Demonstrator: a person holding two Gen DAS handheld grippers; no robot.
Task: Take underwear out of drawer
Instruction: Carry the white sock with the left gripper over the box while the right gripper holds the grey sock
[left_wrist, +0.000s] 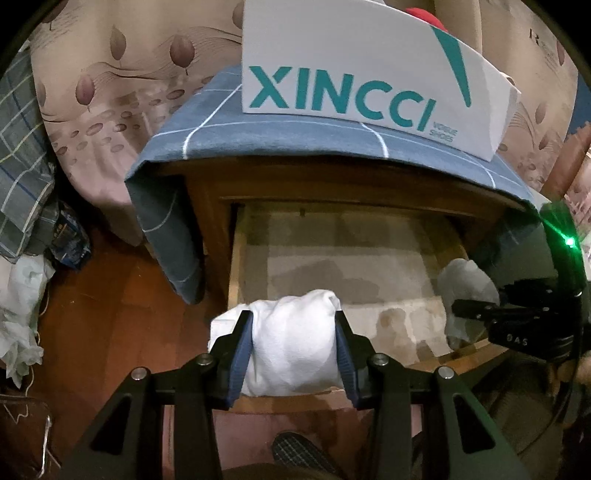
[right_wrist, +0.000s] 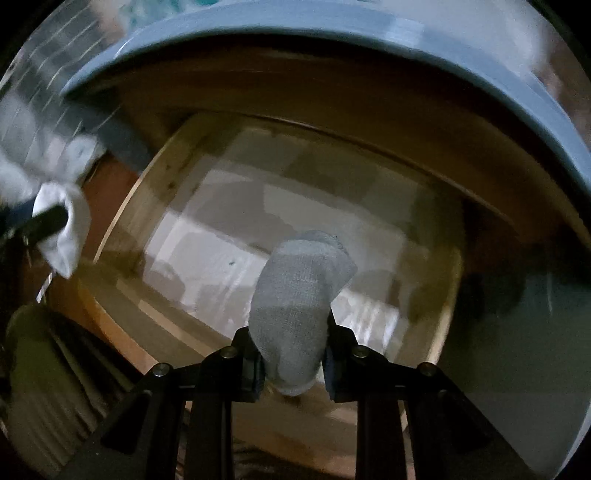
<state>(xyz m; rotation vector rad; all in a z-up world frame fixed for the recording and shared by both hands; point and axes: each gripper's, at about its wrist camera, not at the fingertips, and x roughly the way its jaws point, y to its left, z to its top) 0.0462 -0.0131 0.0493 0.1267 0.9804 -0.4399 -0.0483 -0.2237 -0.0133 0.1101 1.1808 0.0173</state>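
An open wooden drawer (left_wrist: 236, 266) juts from a nightstand, its lined bottom bare. My left gripper (left_wrist: 293, 332) is shut on a white rolled piece of underwear (left_wrist: 295, 343), held above the drawer's front edge. In the left wrist view my right gripper (left_wrist: 476, 314) shows at the right, with a grey knit piece (left_wrist: 465, 288) in it. The right wrist view is blurred: my right gripper (right_wrist: 291, 354) is shut on the grey knit piece (right_wrist: 295, 295) above the drawer (right_wrist: 122, 218). At that view's left edge are the left gripper's finger (right_wrist: 48, 219) and the white piece (right_wrist: 70, 221).
A blue checked cloth (left_wrist: 221, 125) covers the nightstand top and hangs down its left side. A white XINCCI shoe box (left_wrist: 351, 81) stands on it. A bed with patterned sheet (left_wrist: 96, 110) is at the left, with bags and clutter (left_wrist: 22, 295) on the wooden floor.
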